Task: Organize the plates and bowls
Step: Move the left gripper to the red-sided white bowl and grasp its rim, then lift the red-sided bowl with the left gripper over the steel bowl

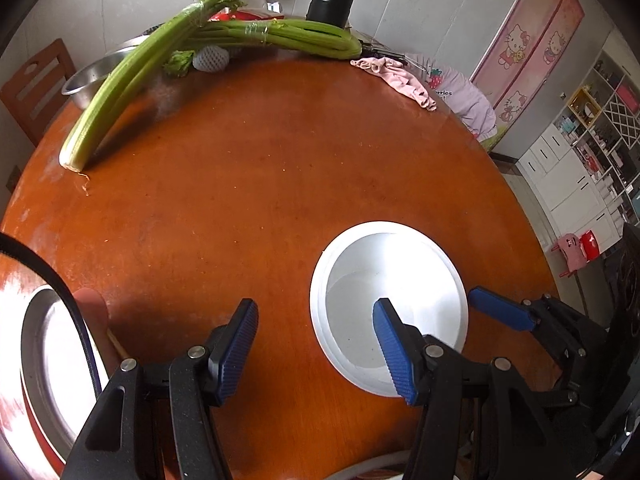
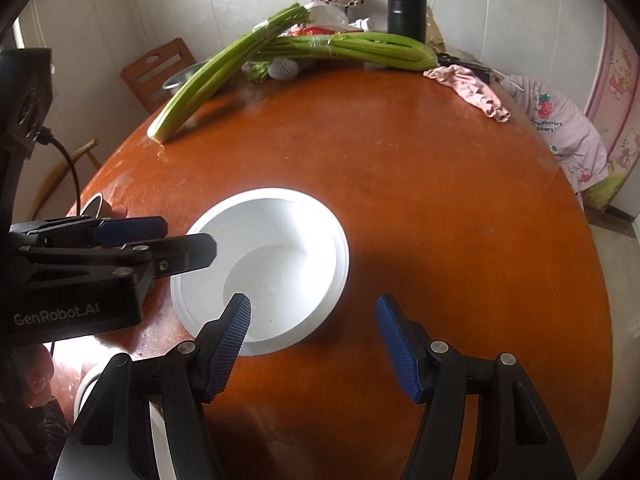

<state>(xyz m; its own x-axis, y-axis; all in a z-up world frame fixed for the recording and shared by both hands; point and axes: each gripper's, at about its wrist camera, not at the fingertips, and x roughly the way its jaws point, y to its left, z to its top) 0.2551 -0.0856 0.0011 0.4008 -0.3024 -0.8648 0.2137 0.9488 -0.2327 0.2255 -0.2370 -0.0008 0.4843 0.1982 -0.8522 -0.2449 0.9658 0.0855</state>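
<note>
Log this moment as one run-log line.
left gripper: open, empty | right gripper: open, empty | white bowl: upright on table, ungrasped | both grippers beside it

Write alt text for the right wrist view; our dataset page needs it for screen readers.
Open right tongs hover over a white bowl on a round wooden table; their left finger overlaps the bowl's near rim. The left tongs reach in from the left; celery and a black flask sit at the far edge.
</note>
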